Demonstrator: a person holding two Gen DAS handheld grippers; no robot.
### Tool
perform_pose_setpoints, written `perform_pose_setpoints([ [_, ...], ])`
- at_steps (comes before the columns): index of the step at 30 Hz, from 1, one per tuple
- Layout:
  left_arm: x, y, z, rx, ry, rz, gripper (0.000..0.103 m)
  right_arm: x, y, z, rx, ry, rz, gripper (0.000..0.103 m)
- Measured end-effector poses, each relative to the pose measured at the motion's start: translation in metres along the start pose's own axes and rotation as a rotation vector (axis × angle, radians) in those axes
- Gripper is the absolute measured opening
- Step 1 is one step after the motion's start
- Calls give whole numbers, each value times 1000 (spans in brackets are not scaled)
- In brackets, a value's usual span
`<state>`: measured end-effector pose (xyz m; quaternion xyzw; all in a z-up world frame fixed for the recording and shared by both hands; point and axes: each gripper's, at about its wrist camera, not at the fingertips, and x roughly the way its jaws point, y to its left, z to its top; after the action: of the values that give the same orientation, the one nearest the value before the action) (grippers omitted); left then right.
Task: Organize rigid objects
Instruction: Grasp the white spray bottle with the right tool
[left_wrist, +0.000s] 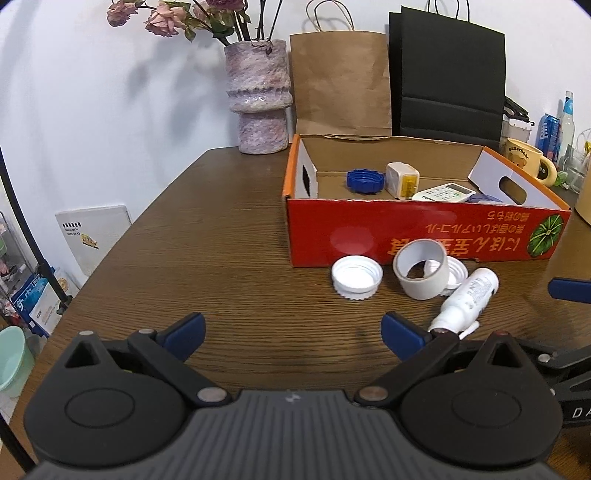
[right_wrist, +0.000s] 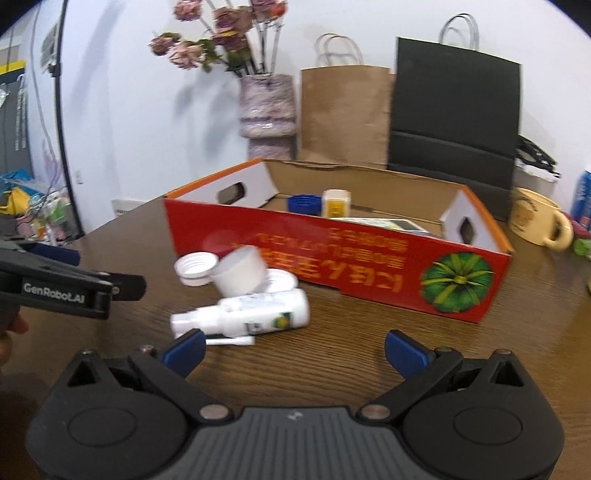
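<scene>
A red cardboard box (left_wrist: 406, 229) (right_wrist: 369, 273) stands on the brown table and holds a blue lid (left_wrist: 365, 181) (right_wrist: 303, 203), a small white-and-yellow block (left_wrist: 402, 180) (right_wrist: 335, 207) and a remote control (left_wrist: 445, 192). In front of the box lie a white lid (left_wrist: 356, 277) (right_wrist: 195, 267), a tape roll (left_wrist: 421, 273) (right_wrist: 240, 275) resting on a second white lid (right_wrist: 281, 278), and a white spray bottle (left_wrist: 467, 299) (right_wrist: 243, 314) on its side. My left gripper (left_wrist: 293, 332) is open above bare table. My right gripper (right_wrist: 293, 350) is open, just right of the bottle.
A purple vase (left_wrist: 258, 99) of dried flowers, a brown paper bag (left_wrist: 340, 81) and a black bag (left_wrist: 448, 70) stand behind the box. A yellow mug (left_wrist: 528, 160) (right_wrist: 539, 221) and bottles (left_wrist: 565, 122) sit at the right. The table's left edge drops to floor clutter.
</scene>
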<state>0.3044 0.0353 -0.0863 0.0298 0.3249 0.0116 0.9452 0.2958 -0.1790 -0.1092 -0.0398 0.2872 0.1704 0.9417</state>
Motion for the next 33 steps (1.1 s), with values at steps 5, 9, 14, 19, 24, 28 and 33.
perform_pose_setpoints([
  [5, -1, 12, -2, -1, -9, -5, 103, 11, 18, 5, -40, 10, 23, 103],
  [9, 0, 19, -4, -5, -9, -19, 103, 22, 29, 9, -66, 22, 30, 103],
  [14, 8, 28, -6, -34, 8, -41, 103, 33, 34, 13, -80, 53, 39, 103],
  [19, 12, 30, -7, -51, 18, -53, 103, 40, 34, 14, -85, 74, 34, 103],
  [24, 13, 31, -8, -62, 17, -50, 103, 51, 31, 19, -69, 102, 52, 103],
  [28, 14, 30, -9, -64, 20, -43, 103, 53, 28, 21, -52, 103, 79, 98],
  [33, 16, 29, -9, -66, 20, -32, 103, 49, 25, 19, -32, 82, 77, 98],
])
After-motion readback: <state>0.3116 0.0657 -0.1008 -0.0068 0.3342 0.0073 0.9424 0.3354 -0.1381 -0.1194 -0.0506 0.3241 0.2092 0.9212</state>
